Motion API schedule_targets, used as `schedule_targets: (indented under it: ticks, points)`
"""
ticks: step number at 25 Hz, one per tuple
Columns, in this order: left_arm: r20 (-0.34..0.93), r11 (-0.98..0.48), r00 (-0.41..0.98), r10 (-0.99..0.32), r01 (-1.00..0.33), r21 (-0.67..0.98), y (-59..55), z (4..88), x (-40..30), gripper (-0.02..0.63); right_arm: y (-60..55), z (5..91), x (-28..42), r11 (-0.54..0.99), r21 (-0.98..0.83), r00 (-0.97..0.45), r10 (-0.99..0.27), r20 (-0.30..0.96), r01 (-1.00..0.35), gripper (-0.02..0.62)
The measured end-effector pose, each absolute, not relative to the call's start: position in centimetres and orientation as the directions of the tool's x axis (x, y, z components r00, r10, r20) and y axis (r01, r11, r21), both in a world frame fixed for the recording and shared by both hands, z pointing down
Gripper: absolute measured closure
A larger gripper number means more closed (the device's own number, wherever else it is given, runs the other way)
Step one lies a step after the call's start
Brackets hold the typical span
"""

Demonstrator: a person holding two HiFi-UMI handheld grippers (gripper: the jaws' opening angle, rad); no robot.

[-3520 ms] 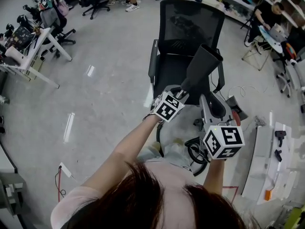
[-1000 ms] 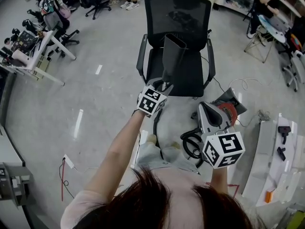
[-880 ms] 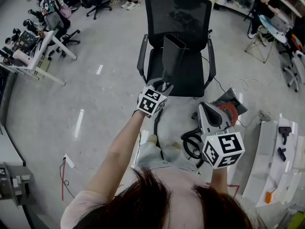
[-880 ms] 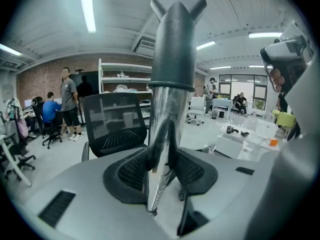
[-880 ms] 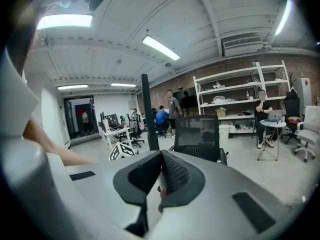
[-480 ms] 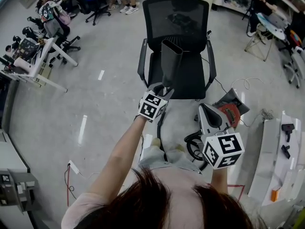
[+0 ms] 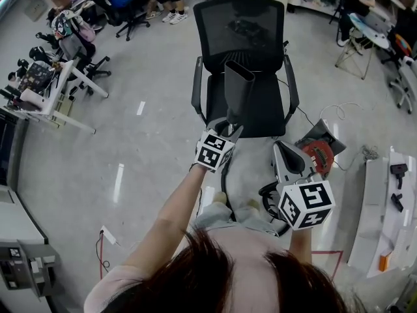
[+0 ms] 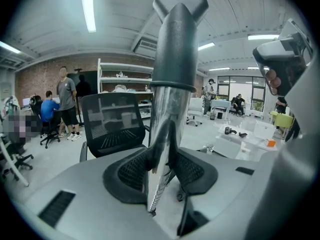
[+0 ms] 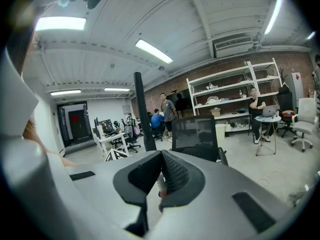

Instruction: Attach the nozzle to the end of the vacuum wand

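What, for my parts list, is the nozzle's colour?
Dark grey nozzle, above the shiny wand; clearest in the left gripper view.

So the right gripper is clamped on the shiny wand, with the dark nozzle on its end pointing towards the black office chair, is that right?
Not quite: it is the left gripper that is clamped on the shiny wand, as the left gripper view shows. The right gripper is shut, apart from the wand. The dark nozzle does point towards the black office chair.
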State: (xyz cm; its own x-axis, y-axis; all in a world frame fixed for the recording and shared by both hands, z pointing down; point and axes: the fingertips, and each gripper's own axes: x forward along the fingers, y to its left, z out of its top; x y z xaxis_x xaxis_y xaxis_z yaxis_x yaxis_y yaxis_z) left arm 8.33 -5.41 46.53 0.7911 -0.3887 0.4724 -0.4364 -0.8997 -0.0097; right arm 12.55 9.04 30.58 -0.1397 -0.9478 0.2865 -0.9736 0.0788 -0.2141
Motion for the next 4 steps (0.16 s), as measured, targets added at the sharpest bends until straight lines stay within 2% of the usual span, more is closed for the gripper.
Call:
schedule_targets:
  ticks: [4]
  points:
    - [0.467,-0.897,0.792,-0.393,-0.442,-0.005,-5.45,46.25,8.16,0.446,8.33,30.42,12.22,0.076,-0.220,-0.138,-0.950,0.282,-0.973,0.569]
